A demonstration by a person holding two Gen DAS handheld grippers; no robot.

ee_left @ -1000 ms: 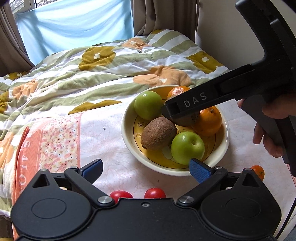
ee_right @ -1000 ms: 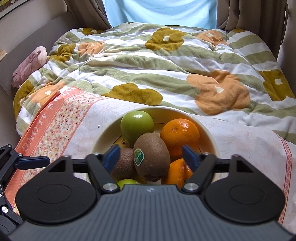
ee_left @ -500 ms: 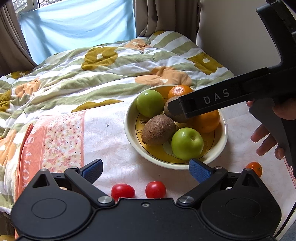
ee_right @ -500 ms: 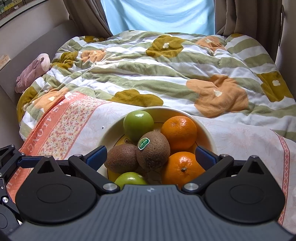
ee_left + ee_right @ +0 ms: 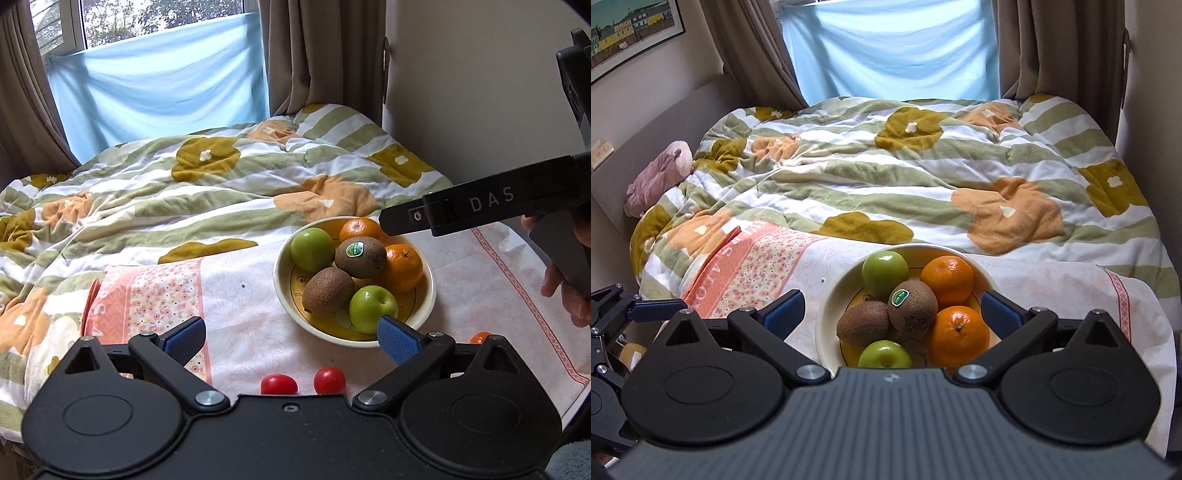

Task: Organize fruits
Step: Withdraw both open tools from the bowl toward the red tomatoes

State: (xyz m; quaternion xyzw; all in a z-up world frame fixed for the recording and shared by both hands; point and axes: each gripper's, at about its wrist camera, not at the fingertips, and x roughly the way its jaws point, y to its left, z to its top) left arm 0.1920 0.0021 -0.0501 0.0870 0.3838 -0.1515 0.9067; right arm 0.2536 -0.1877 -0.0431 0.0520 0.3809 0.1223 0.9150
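- Bowl [image 5: 428, 291] holds two kiwis, two apples, two oranges; stickered kiwi [image 5: 913, 305] sits on top.
- Right gripper [image 5: 892, 308]: jaws spread, empty, above the bowl.
- Left gripper [image 5: 291, 338]: jaws spread; two cherry tomatoes [image 5: 279, 384] lie just before the bowl. Centre one between the pads and close gently.

A: Left gripper [image 5: 291, 339] is hanging wide open at the near edge, blue pads gripping nothing.

B: Two red tomatoes [image 5: 303, 382] are sitting side by side between its fingers on the cloth [image 5: 240, 306].

A: Beyond them the bowl [image 5: 430, 291] is carrying two green apples, two kiwis and two oranges, and the stickered kiwi [image 5: 360, 252] is resting on top.

B: The right gripper [image 5: 480, 206] is reaching in from the right, above the bowl's far rim.
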